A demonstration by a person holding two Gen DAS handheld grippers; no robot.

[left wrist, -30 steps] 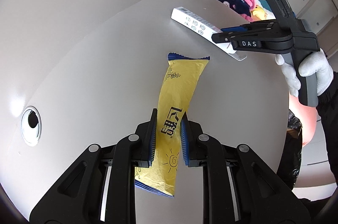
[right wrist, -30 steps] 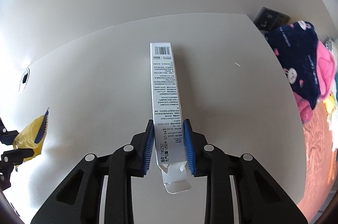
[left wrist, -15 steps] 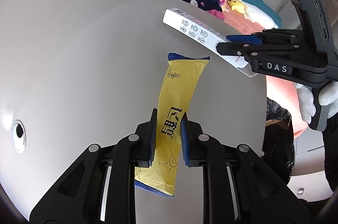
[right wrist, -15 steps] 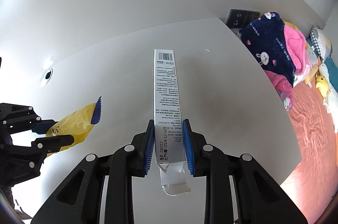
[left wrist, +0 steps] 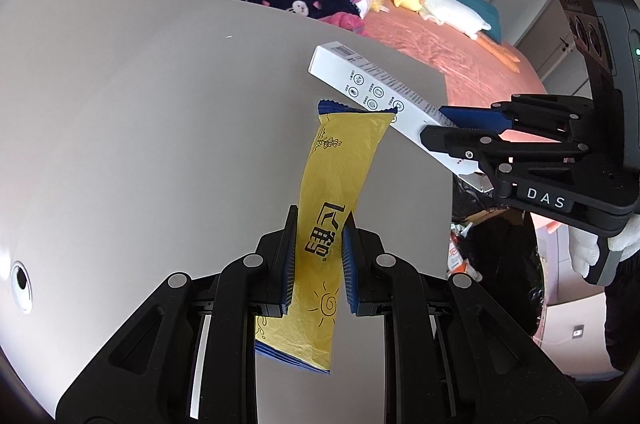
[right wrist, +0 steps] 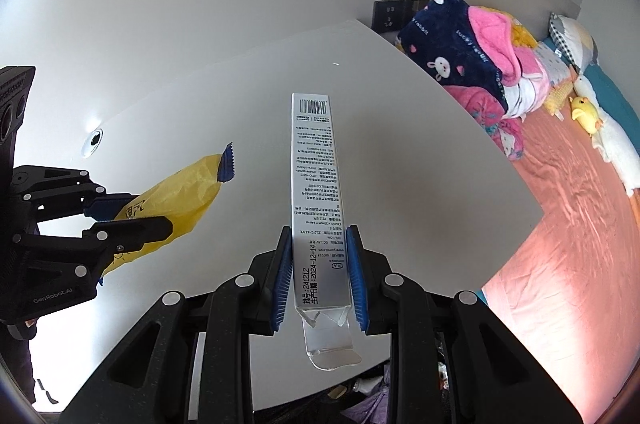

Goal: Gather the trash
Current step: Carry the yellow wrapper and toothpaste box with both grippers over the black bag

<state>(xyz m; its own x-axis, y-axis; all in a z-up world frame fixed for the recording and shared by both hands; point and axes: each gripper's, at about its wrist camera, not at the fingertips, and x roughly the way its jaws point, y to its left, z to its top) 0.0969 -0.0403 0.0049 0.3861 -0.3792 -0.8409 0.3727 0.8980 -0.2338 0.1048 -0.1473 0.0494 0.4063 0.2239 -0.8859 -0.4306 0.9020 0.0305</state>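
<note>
Pinching yellow wrapper (left wrist: 336, 192): left fingers (left wrist: 289, 264) | pinching white box (right wrist: 316, 192): right fingers (right wrist: 282, 276) | black trash bag (left wrist: 500, 256): litter inside

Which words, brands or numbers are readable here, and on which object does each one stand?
"飞鹤": yellow wrapper.
"241212" and "2024-12-14": white box; its fine print is too small.
"DAS": right gripper.
"GenRobot.AI": left gripper.
"rabbit": navy blanket; other words blurred.
</note>
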